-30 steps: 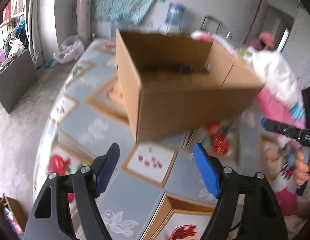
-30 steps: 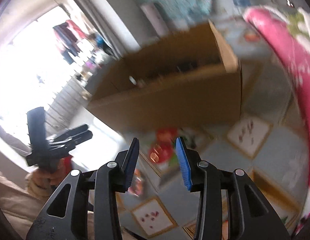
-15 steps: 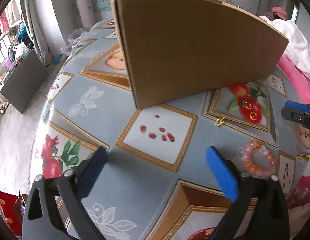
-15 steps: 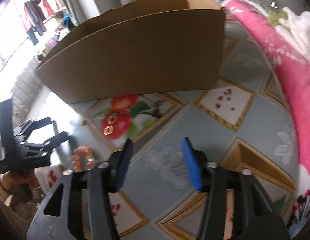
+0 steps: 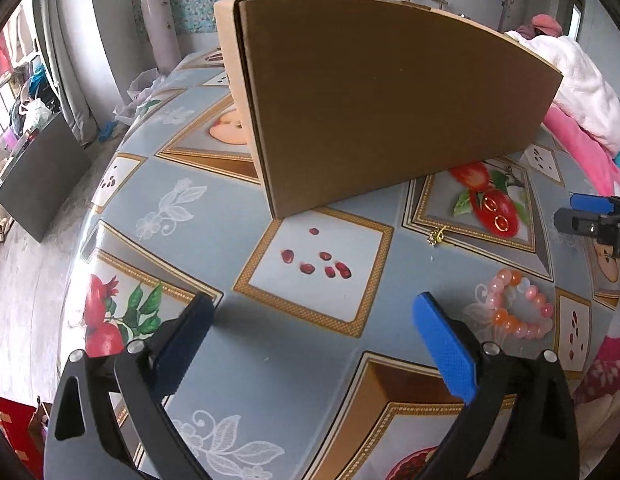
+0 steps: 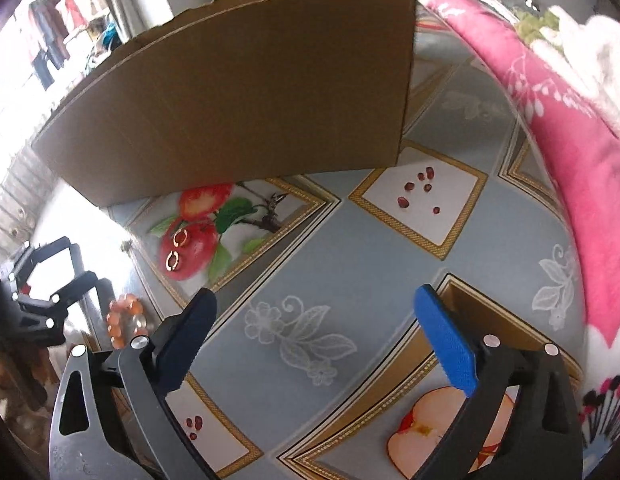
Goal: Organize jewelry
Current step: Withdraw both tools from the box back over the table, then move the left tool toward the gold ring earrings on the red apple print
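A pink and orange bead bracelet (image 5: 518, 308) lies on the patterned tablecloth just right of my left gripper (image 5: 314, 308), which is open and empty. Two gold hoop earrings (image 5: 496, 212) rest on a printed red fruit, and a small gold charm (image 5: 436, 236) lies below them. A tall cardboard box (image 5: 390, 100) stands behind. In the right wrist view, my right gripper (image 6: 314, 300) hangs over bare cloth, its jaws opening with nothing between them. The earrings (image 6: 177, 248) and the bracelet (image 6: 123, 316) sit to its left, near the left gripper (image 6: 49, 288).
A pink blanket (image 6: 570, 140) and a white fleece (image 5: 582, 84) pile along the table's right side. The box (image 6: 237, 100) blocks the far half of the table. The table's left edge (image 5: 81, 240) drops to the floor, where a grey cabinet (image 5: 37, 176) stands.
Both views have dipped toward the tabletop, so the box interior is out of sight and the jewelry has come into view. Both pairs of jaws have spread wider, the right one most recently.
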Motion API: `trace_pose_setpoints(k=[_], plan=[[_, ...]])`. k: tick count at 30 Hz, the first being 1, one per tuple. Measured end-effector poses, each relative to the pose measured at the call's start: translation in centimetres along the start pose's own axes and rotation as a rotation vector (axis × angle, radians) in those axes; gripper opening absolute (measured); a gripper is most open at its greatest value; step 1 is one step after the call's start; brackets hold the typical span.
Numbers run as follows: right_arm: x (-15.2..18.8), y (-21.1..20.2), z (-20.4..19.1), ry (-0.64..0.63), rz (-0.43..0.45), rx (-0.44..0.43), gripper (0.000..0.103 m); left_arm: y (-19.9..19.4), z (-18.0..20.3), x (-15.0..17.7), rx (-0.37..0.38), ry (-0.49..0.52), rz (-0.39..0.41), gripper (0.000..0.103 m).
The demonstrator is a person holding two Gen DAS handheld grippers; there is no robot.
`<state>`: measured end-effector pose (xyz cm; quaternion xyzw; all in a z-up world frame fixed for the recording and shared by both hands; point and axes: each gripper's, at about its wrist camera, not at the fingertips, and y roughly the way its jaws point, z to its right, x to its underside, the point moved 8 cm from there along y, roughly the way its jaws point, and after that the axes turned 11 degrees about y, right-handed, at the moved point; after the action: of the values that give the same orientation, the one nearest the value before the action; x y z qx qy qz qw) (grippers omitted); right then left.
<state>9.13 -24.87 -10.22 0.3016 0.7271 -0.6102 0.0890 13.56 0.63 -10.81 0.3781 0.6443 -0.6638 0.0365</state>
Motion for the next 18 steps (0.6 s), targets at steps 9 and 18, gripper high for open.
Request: trace_pose_setpoints(k=[9,18], plan=[[-0.9,-0.8,2.4,0.124,0.044,-0.163,0.095,-0.3,0.1,0.2,-0.001,0.007,0.019,0.098],[-1.8,-2.4,1.7,0.121,0.051,-0.204,0.093,-0.1,-0.1,-0.2,0.009,0.011,0.002,0.098]])
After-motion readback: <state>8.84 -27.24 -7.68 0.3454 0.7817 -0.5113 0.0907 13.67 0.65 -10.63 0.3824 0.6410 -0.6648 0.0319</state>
